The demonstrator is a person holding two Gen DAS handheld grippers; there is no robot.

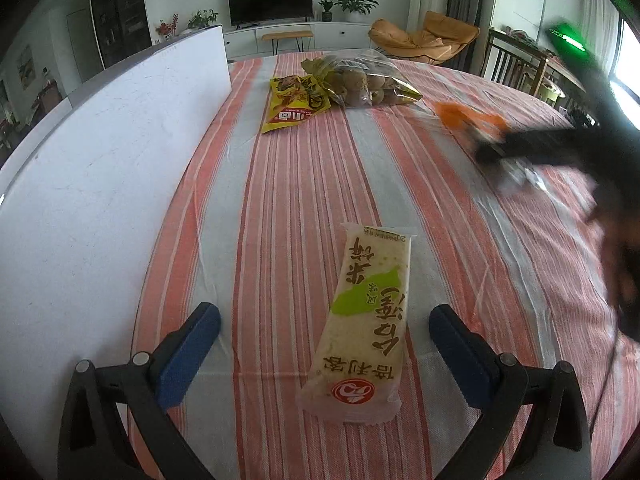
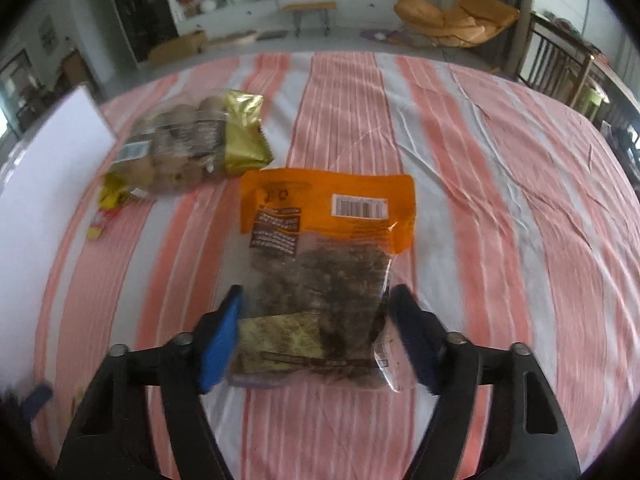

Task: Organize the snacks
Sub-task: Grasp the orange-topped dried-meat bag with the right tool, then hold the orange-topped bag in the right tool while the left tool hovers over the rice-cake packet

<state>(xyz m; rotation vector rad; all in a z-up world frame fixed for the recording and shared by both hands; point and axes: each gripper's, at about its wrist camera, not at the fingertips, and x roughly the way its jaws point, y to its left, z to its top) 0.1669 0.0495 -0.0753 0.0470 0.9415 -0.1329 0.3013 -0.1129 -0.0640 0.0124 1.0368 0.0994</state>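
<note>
1. We see a table under a pink-and-white striped cloth [image 1: 300, 184]; a white board [image 1: 100, 152] stands upright along its left edge.
2. Our left gripper [image 1: 324, 344] hovers with its blue-padded jaws spread wide; a pale rice-cracker packet [image 1: 360, 320] with a green patch lies flat on the cloth between them, touching neither pad.
3. Far up the cloth, near the end of the board, lie a yellow snack packet [image 1: 294, 102] and a clear bag of round brown snacks [image 1: 360, 80] with gold trim; the two overlap where they meet.
4. Our right gripper [image 2: 316, 336] has an orange-topped bag [image 2: 324, 248] of dark contents between its jaws, the near end of the bag lying in the gap; the left pad sits against the bag's edge, the right pad just beside the crinkled plastic; the picture is blurred, so we cannot tell whether the pads press it.
5. In the left wrist view the right gripper shows as a dark blur at the right, with the orange bag ahead of it.
</note>
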